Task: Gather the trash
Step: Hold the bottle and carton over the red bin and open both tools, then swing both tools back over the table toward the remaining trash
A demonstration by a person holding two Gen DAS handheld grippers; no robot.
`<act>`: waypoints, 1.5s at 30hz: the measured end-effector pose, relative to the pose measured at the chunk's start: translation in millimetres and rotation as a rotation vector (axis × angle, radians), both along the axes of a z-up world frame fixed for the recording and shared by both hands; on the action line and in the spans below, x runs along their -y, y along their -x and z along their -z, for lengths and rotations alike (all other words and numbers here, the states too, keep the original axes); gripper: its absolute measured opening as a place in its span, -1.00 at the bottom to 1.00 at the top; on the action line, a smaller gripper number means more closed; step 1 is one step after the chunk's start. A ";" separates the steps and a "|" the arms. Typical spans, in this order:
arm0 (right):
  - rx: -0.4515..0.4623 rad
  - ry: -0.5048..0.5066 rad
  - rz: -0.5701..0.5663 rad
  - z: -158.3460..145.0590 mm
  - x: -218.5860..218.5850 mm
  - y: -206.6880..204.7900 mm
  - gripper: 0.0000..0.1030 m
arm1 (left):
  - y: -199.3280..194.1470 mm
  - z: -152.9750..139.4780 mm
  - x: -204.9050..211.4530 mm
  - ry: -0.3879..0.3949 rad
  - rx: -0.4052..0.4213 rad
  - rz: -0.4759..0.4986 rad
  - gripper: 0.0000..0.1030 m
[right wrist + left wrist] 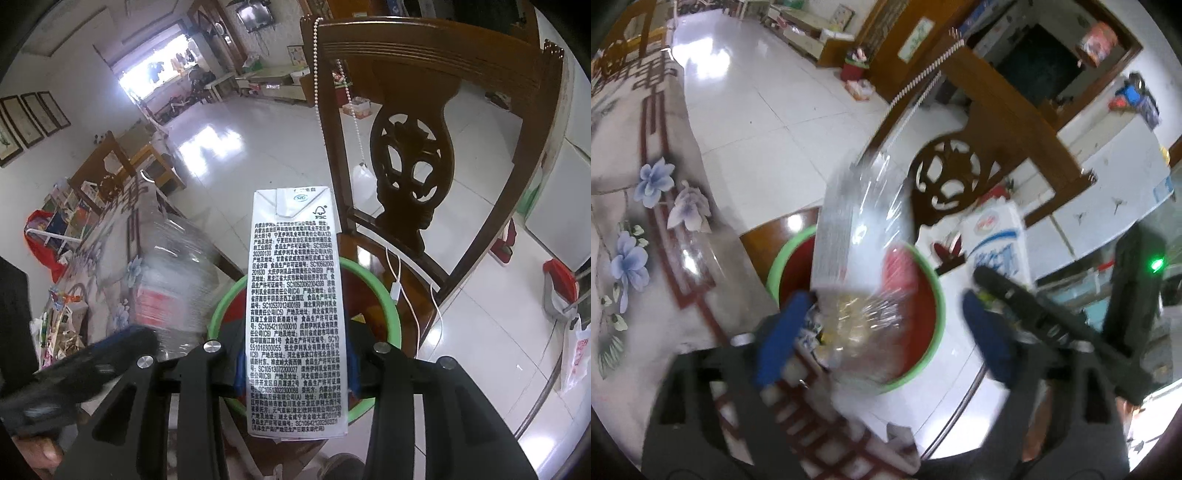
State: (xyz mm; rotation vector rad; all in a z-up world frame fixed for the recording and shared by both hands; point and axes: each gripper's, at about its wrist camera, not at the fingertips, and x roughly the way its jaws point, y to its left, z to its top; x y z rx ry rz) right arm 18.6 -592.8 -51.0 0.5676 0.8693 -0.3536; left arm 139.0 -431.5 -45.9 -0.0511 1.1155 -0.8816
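**Carton gripped over the bin, bottle loose at the rim**

Your right gripper (295, 373) is clamped on the white milk carton (295, 306), its blue pads pressing the carton's two narrow sides. The carton stands upright between the fingers, its printed back facing the camera, directly above the green-rimmed red bin (384, 295). In the left wrist view the same carton (995, 240) shows its blue-and-white front, with your right gripper (982, 295) beneath it.

Your left gripper (882, 328) stands wide, blue fingertips (783, 332) well apart. Between them, motion-blurred, a clear plastic bottle (857, 236) with a red label tilts over the bin (934, 302); no pad visibly presses on it. From the right wrist view the bottle (173, 280) sits just left of the bin's rim.

The bin stands on a wooden chair (406, 155), beside the table with the flowered cloth (639, 206).
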 end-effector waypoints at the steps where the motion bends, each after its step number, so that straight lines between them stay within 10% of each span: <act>1: -0.002 0.001 0.001 0.8 -0.6 0.3 0.05 | -0.7 -2.5 -3.4 0.001 0.009 -0.013 0.87; 2: -0.005 0.002 0.000 0.7 -1.3 -0.2 0.45 | -2.3 -4.7 -7.6 0.003 0.009 -0.025 0.88; 9: 0.005 0.057 -0.005 -6.7 -11.8 -1.1 0.85 | -16.2 -11.0 -44.8 0.014 -0.018 -0.132 0.89; 25: 0.015 0.116 -0.119 -20.6 -72.9 -35.4 0.85 | -3.4 -49.0 -158.8 -0.049 0.127 -0.282 0.89; 45: 0.078 0.179 -0.477 -53.6 -268.6 -117.2 0.85 | 2.2 -63.8 -371.4 -0.119 0.197 -0.586 0.89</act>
